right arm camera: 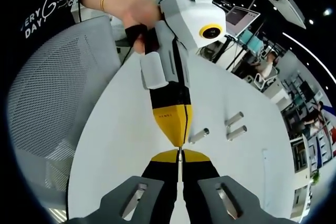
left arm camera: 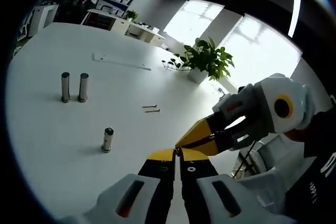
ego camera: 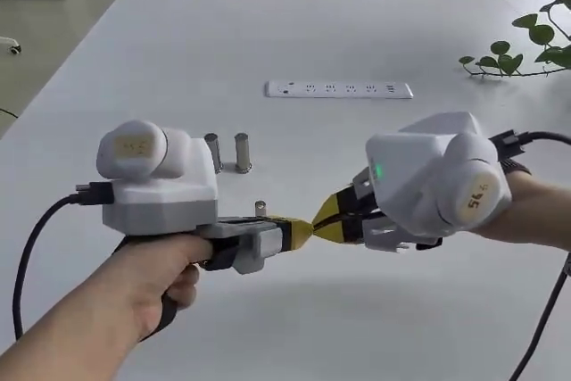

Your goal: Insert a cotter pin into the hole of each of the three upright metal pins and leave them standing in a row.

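Two upright metal pins (ego camera: 212, 151) (ego camera: 242, 151) stand side by side; a third pin (ego camera: 260, 209) stands nearer, just behind the grippers. The same pair (left arm camera: 65, 86) (left arm camera: 83, 86) and single pin (left arm camera: 107, 139) appear in the left gripper view. Two cotter pins (left arm camera: 151, 109) lie on the table. My left gripper (ego camera: 306, 230) and right gripper (ego camera: 318, 220) meet tip to tip above the table, both with jaws shut. A thin metal sliver, apparently a cotter pin (right arm camera: 179, 153), sits at the right gripper's (right arm camera: 179, 156) tips, touching the left gripper's yellow tips (right arm camera: 177, 129).
A white power strip (ego camera: 339, 89) lies across the far middle of the white table (ego camera: 268, 33). A leafy plant (ego camera: 535, 42) reaches in at the far right edge. A grey mesh chair (right arm camera: 58, 108) stands by the table's near side.
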The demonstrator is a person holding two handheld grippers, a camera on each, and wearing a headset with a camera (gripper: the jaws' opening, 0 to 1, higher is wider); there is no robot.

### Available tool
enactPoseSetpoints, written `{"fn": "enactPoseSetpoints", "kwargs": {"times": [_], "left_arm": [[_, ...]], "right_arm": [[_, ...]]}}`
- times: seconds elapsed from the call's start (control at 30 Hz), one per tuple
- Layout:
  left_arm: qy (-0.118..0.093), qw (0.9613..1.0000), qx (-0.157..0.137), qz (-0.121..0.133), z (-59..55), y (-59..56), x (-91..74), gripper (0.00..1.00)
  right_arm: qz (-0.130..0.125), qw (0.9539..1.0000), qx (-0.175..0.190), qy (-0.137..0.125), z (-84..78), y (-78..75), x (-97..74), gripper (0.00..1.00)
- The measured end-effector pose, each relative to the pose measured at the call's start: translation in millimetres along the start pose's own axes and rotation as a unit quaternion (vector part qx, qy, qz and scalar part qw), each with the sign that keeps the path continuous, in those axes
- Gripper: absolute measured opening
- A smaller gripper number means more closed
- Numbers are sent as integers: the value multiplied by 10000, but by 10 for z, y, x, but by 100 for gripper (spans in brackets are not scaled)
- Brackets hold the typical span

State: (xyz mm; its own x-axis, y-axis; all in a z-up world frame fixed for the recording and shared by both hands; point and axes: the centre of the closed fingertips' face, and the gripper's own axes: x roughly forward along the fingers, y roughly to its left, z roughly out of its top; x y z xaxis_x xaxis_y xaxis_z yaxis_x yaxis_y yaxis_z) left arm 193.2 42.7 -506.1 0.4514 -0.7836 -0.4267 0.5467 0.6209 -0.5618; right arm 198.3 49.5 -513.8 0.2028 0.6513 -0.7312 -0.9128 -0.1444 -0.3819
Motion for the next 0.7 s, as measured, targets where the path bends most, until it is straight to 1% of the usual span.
{"fn": "enactPoseSetpoints", "kwargs": {"times": [0.07, 0.17, 0.23, 0.27, 0.33, 0.4, 0.47, 0.53, 0.6, 0.7], "left_arm": [[-6, 10000, -41, 4, -2, 2, -9, 1], [-44, 10000, -25, 7, -1, 7, -19, 0], [-41, 10000, 49, 2, -4, 4, -29, 0], [-81, 9999, 96, -3, 5, -2, -35, 0], [-91, 9998, 189, 3, 9, -5, -47, 0], [-112, 9996, 271, 1, 19, -5, -57, 0], [-110, 9994, 324, -11, 19, -5, -65, 0], [-94, 9994, 342, 0, 12, 10, -77, 0], [-85, 9992, 397, 52, 3, 40, -97, 0], [-55, 9985, 534, 73, -14, 71, -127, 0]], "right_arm": [[3, 10000, 19, -19, 4, 6, -1, 0], [4, 10000, 70, -25, 17, -4, 10, 0], [52, 9997, 212, -52, 22, 7, 12, 0], [30, 9995, 300, -81, 23, -4, 10, 0], [70, 9982, 571, -162, 31, -2, 9, 0], [90, 9977, 646, -188, 25, -14, 9, 0], [101, 9965, 808, -185, 3, -15, 16, 0], [66, 9943, 1039, -239, -13, -22, 17, 2], [194, 9899, 1369, -312, -30, 12, 17, 4], [264, 9828, 1781, -410, -58, 11, 13, 8]]}}
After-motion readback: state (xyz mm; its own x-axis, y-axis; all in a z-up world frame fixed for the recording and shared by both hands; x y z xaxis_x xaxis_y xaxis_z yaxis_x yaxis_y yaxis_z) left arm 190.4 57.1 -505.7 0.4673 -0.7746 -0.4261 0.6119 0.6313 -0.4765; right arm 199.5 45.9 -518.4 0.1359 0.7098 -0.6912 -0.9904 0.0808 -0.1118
